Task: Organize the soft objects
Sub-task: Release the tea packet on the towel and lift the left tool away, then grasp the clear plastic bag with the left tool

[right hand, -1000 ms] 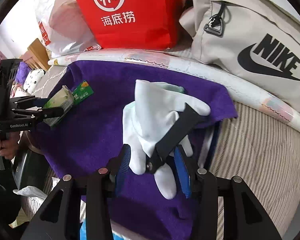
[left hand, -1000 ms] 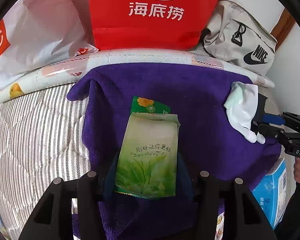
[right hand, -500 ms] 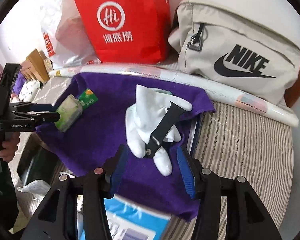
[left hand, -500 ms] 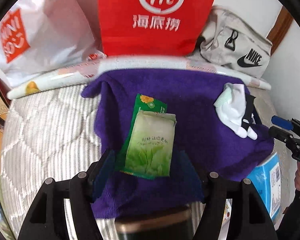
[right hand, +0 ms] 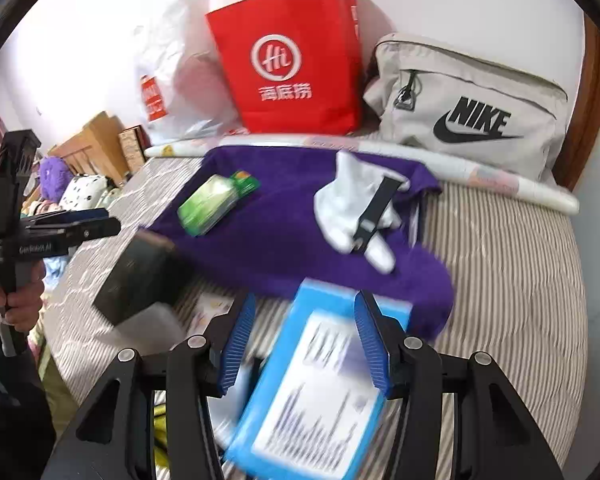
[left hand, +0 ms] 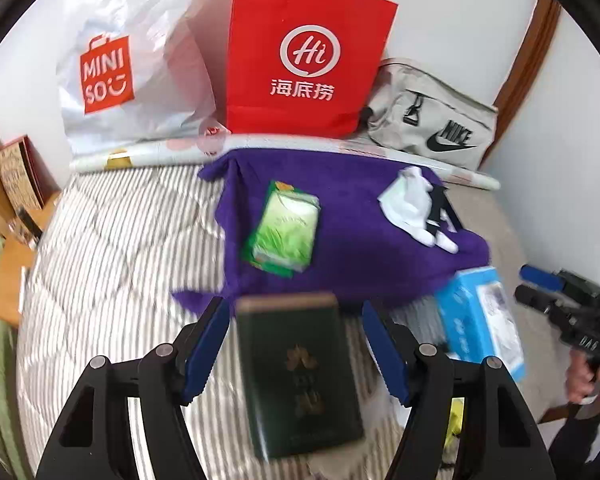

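Note:
A purple towel (left hand: 340, 232) lies spread on the striped mattress, also in the right wrist view (right hand: 268, 232). On it rest a green tissue pack (left hand: 286, 232) (right hand: 208, 204) and a white glove with a black strap (left hand: 416, 204) (right hand: 356, 208). My left gripper (left hand: 296, 356) is open and empty, pulled back over a dark green box (left hand: 300, 376). My right gripper (right hand: 306, 344) is open and empty, above a blue tissue box (right hand: 316, 392).
A red paper bag (left hand: 300, 56), a white Miniso bag (left hand: 128, 68) and a grey Nike bag (left hand: 432, 120) stand along the wall behind a rolled sheet (left hand: 148, 152). The dark box (right hand: 140, 276) and blue box (left hand: 480, 320) sit near the mattress front edge.
Both grippers have let go and drawn back from the towel. The tissue pack and the glove now lie free on it. The dark box and blue box have come into view.

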